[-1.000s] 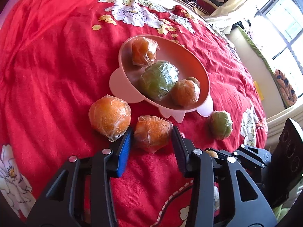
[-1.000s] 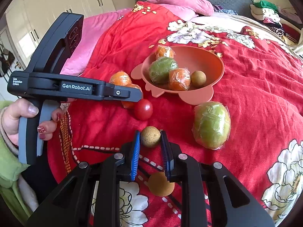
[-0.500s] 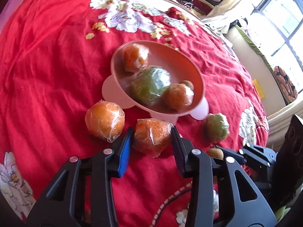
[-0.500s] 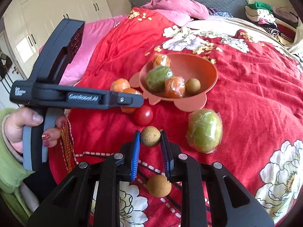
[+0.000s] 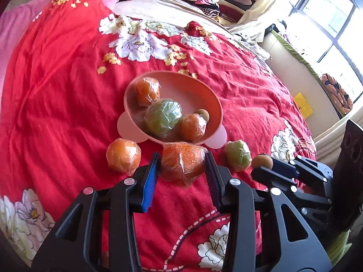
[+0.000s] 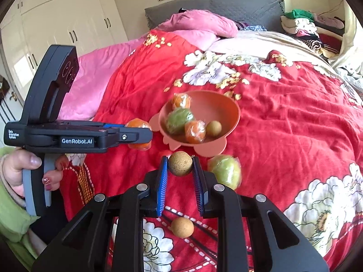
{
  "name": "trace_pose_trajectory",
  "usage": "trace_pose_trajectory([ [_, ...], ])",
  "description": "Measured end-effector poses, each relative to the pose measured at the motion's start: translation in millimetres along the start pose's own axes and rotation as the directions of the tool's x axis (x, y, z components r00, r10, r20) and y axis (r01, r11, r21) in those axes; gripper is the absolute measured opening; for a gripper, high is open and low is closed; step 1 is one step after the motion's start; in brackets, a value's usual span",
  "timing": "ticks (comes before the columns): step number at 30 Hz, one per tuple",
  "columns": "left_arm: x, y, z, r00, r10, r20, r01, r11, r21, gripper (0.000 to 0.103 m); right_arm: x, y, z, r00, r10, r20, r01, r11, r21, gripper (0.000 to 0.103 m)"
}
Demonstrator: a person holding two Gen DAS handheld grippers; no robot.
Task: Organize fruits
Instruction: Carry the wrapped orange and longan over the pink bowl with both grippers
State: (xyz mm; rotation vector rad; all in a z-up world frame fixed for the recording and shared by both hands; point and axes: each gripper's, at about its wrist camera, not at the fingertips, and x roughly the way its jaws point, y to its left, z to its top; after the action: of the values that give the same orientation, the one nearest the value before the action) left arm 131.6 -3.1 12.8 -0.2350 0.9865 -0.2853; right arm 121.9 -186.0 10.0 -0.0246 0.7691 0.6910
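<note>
My left gripper [image 5: 182, 164] is shut on a plastic-wrapped orange [image 5: 183, 162] and holds it above the red bedspread, just short of the pink bowl [image 5: 208, 95]. My right gripper [image 6: 180, 166] is shut on a small brown round fruit [image 6: 180, 163], also lifted. The bowl [image 6: 229, 106] holds two wrapped oranges, a wrapped green fruit [image 5: 163, 120] and a small brown fruit [image 6: 213, 127]. On the bed lie a wrapped orange [image 5: 123, 157], a wrapped green fruit [image 6: 224, 172], a brown fruit [image 6: 182, 226] and a red fruit [image 6: 164, 153], mostly hidden.
The red floral bedspread [image 5: 56, 79] covers the bed. Pink pillows [image 6: 199, 27] and folded clothes [image 6: 304, 25] lie at the far end. The left gripper's body [image 6: 68, 136] crosses the left of the right wrist view. A window [image 5: 329, 22] is to the right.
Both grippers have risen from the bed with their fruits held. The bowl and loose fruits now look smaller and farther below.
</note>
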Motion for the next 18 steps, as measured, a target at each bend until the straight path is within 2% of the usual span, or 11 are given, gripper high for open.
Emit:
trace_pose_trajectory([
  [18,-9,-20,31,0.999,0.021,0.03,-0.023,0.998,0.066,0.031,-16,-23,25,0.997,-0.044,0.06,0.043,0.999,0.016,0.02],
])
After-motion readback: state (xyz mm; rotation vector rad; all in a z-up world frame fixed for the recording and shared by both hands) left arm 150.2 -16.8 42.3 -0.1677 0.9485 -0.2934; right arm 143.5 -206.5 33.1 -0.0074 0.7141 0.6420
